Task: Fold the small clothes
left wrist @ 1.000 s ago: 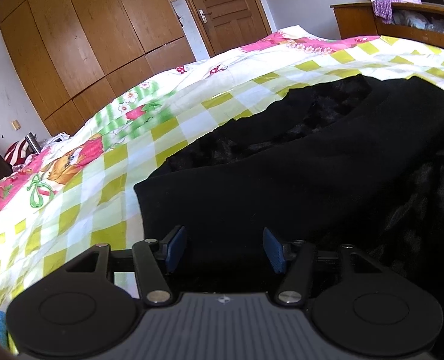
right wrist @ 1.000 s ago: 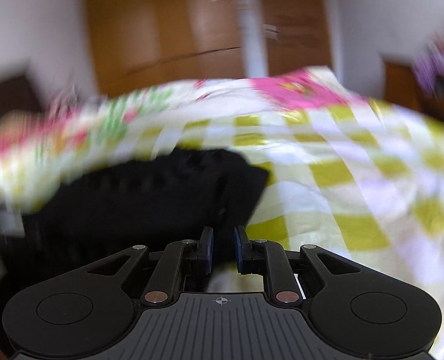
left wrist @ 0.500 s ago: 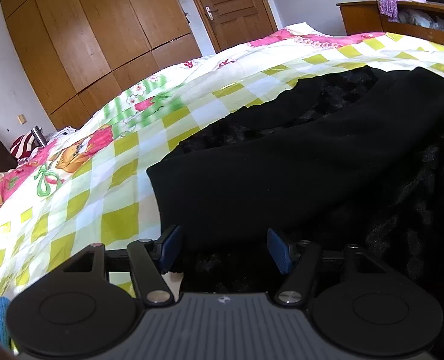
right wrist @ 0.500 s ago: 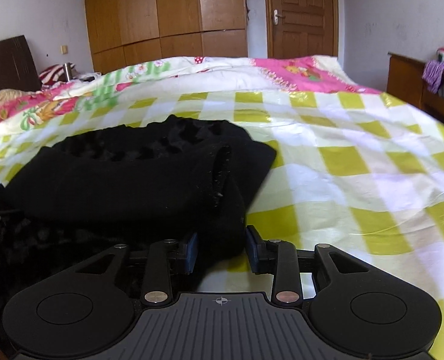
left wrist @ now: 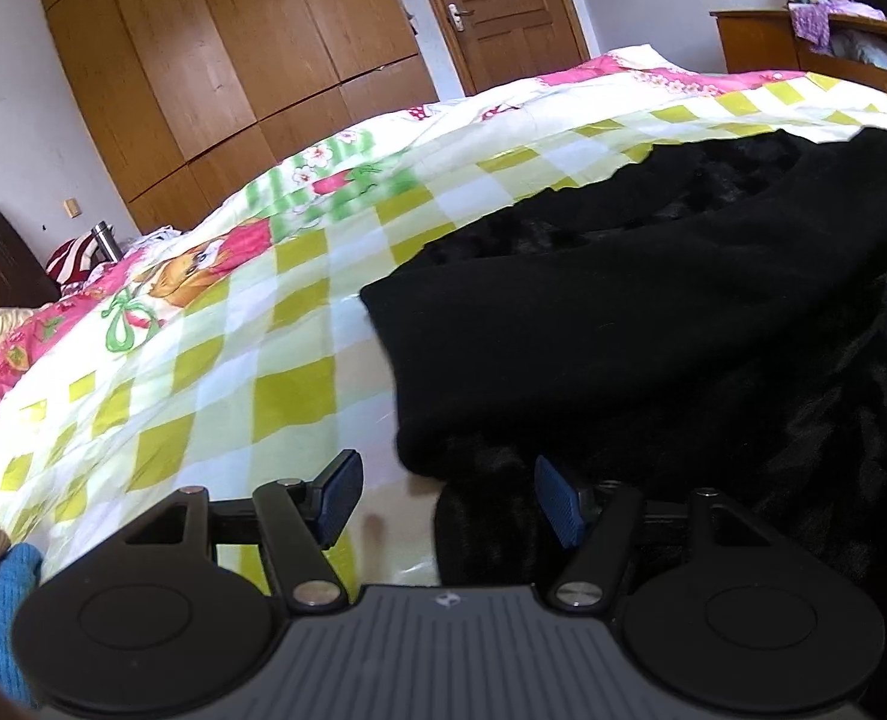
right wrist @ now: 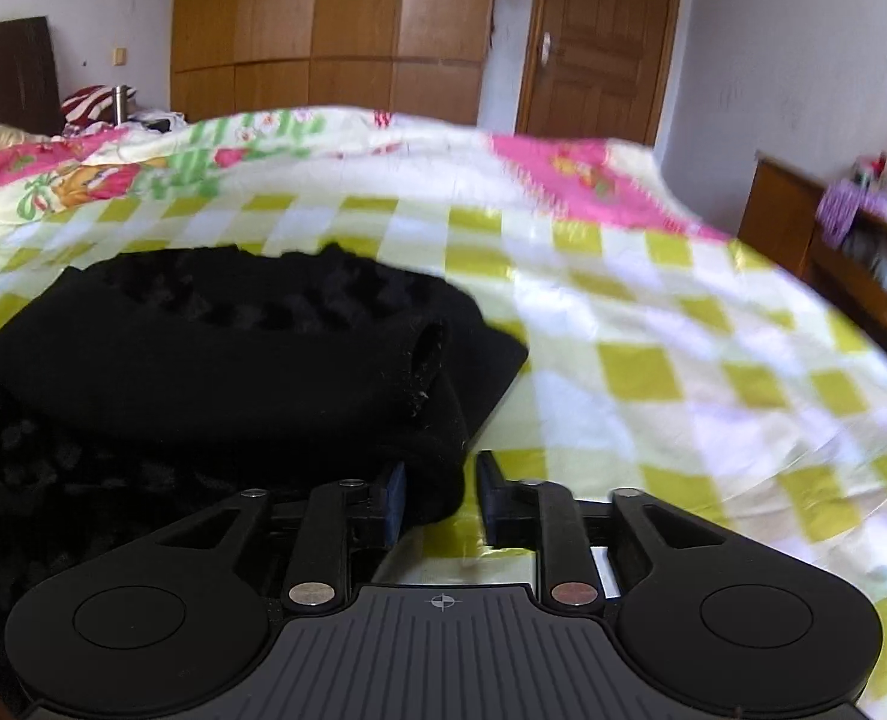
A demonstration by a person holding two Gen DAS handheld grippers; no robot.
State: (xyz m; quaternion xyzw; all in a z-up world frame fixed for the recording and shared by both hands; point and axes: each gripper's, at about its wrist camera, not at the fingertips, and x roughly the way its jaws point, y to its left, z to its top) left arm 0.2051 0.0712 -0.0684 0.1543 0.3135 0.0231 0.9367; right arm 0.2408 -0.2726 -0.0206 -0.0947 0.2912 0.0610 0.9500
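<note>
A black fleecy garment (left wrist: 653, 324) lies partly folded on the checked bedspread (left wrist: 233, 372). It also shows in the right wrist view (right wrist: 221, 372). My left gripper (left wrist: 446, 501) is open, low at the garment's near left corner, with the cloth's edge between the blue pads (left wrist: 338, 495). My right gripper (right wrist: 440, 501) is open at the garment's near right corner, and a fold of the black cloth lies between its fingers.
The yellow-green and pink bedspread (right wrist: 653, 360) stretches right and far. A wooden wardrobe (left wrist: 221, 60) and a door (left wrist: 497, 12) stand behind the bed. A wooden dresser (right wrist: 833, 252) is at the right. A blue sleeve (left wrist: 5, 612) shows bottom left.
My right gripper has opened wider and let go of the garment's corner. My left gripper has drifted left, so the garment's corner sits further right in its view.
</note>
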